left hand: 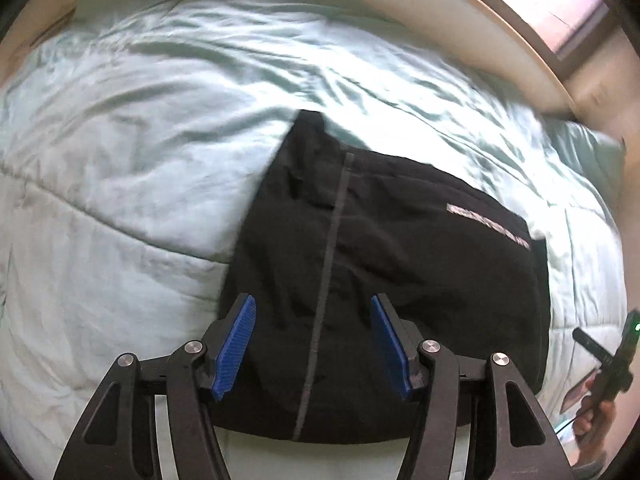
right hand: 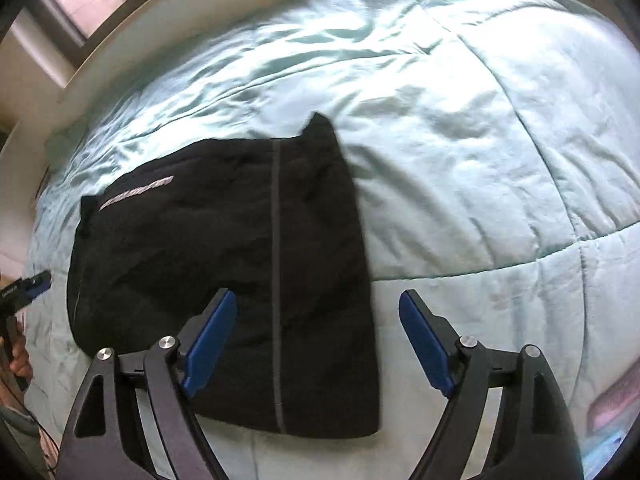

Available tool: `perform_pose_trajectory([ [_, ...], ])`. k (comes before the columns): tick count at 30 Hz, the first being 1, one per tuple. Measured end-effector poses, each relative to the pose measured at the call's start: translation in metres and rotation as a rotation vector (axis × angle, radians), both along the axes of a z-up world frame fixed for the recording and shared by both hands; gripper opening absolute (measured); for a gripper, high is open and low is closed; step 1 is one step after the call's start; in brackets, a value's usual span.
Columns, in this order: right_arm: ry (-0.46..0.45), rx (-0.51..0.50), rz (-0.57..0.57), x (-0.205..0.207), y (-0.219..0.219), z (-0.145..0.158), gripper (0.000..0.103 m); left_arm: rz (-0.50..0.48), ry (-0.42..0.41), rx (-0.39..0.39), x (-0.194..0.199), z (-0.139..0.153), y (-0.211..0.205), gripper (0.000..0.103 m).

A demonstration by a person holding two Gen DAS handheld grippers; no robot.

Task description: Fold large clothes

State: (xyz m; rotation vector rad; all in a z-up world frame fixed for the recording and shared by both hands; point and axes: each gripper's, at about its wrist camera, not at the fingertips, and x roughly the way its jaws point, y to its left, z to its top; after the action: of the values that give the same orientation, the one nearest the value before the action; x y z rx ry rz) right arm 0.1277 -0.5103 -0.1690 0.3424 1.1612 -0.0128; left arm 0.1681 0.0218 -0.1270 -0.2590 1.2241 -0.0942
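A black garment (left hand: 400, 272) with a grey stripe and a reflective strip lies folded into a compact rectangle on a pale mint quilt (left hand: 140, 152). My left gripper (left hand: 313, 308) is open and empty, hovering above the garment's near edge. In the right wrist view the same garment (right hand: 208, 264) lies left of centre. My right gripper (right hand: 318, 304) is open and empty, above the garment's right edge, one finger over the cloth and one over the quilt (right hand: 480, 160).
The other gripper and the hand holding it show at the right edge of the left wrist view (left hand: 608, 364) and the left edge of the right wrist view (right hand: 24, 288). A pale bed frame (left hand: 460, 16) and a window (left hand: 552, 0) lie beyond the quilt.
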Motion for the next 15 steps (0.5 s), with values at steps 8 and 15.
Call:
perform_pose_trajectory([
  [8,0.058,0.064,-0.001,0.032,-0.008,-0.043,0.086,0.035,0.114,-0.12,0.035,-0.052,0.024,0.061],
  [15,0.102,0.113,0.038,0.058,0.002,-0.077,0.086,-0.007,0.158,-0.206,0.055,-0.101,0.022,0.061],
])
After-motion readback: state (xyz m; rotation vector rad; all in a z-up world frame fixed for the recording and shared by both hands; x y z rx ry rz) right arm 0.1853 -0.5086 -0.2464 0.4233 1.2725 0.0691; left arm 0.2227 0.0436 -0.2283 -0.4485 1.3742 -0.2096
